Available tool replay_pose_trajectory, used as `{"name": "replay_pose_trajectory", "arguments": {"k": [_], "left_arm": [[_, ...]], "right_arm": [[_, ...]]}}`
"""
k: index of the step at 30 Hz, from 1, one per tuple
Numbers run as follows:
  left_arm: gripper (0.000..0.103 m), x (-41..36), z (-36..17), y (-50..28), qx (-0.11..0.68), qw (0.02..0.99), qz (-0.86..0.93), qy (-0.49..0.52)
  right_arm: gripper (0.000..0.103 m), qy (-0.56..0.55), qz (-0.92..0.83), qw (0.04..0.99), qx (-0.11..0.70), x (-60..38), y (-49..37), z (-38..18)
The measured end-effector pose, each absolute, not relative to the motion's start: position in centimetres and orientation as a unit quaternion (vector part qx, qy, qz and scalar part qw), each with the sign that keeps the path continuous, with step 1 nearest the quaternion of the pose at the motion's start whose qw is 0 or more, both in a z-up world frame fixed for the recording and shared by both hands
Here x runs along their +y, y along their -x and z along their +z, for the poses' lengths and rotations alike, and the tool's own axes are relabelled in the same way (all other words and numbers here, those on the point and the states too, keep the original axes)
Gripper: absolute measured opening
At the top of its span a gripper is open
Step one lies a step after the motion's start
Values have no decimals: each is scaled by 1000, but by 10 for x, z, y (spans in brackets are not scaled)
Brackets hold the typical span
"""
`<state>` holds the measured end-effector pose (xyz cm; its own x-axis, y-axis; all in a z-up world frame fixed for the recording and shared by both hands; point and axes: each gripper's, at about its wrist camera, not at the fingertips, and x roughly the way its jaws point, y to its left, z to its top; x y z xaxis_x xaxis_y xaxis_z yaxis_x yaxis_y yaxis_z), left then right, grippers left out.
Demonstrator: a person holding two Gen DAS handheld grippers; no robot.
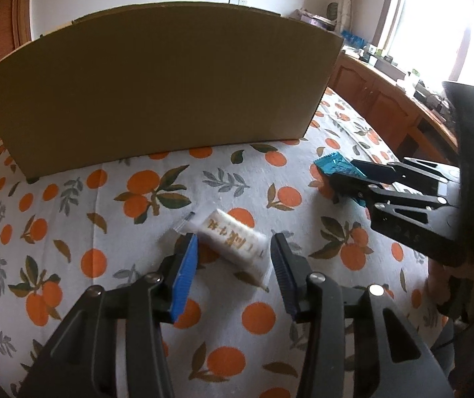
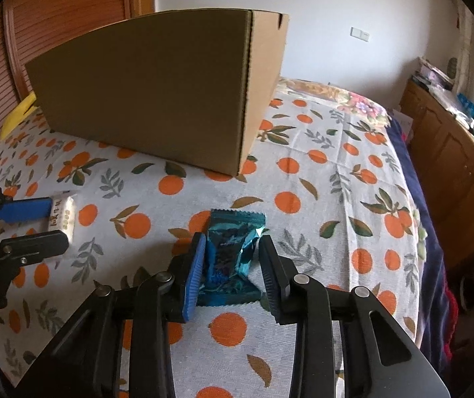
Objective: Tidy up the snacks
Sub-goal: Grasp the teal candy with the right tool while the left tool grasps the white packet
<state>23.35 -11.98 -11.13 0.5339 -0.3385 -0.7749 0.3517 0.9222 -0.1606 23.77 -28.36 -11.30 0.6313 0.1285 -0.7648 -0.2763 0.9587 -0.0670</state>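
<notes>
While neither snack has left the cloth yet, both grippers are already down at their packets, so the task looks to be at its first pickups with everything still to be stowed. The left gripper (image 1: 233, 258) has its jaws partly open, standing either side of the white snack packet (image 1: 233, 243) with gold lettering; the packet lies slantwise between the pads on the cloth, close to the blue pad on one side and with a visible gap to the black pad on the other, so it is bracketed rather than gripped. The right gripper (image 2: 230, 265) has its jaws drawn in around the teal foil packet (image 2: 233, 248): the blue pad presses into the crinkled wrapper, while on the black pad's side the foil reaches the pad only at its puckered edge, so I judge it a light pinch on the packet, which still rests on the cloth. Both packets lie near each other on the orange-print tablecloth (image 1: 270, 318), the white one on the left. Beyond them stands the cardboard box (image 1: 157, 83), its plain side wall facing the grippers; its inside is hidden, so whether anything is already in it cannot be told.
</notes>
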Motion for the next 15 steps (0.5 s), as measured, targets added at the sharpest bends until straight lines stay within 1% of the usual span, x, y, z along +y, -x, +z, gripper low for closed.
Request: {"name": "replay_pose_trajectory", "arguments": {"k": [5,15], "left_arm": [[46,-123,-111,-241,445,876,-186,-15],[47,-113,-108,-263,462,868,-176,40]], "right_arm": [[32,92,111,899,413,-285,-238,-113],[32,90,110,899,413,-283,-237,-113]]}}
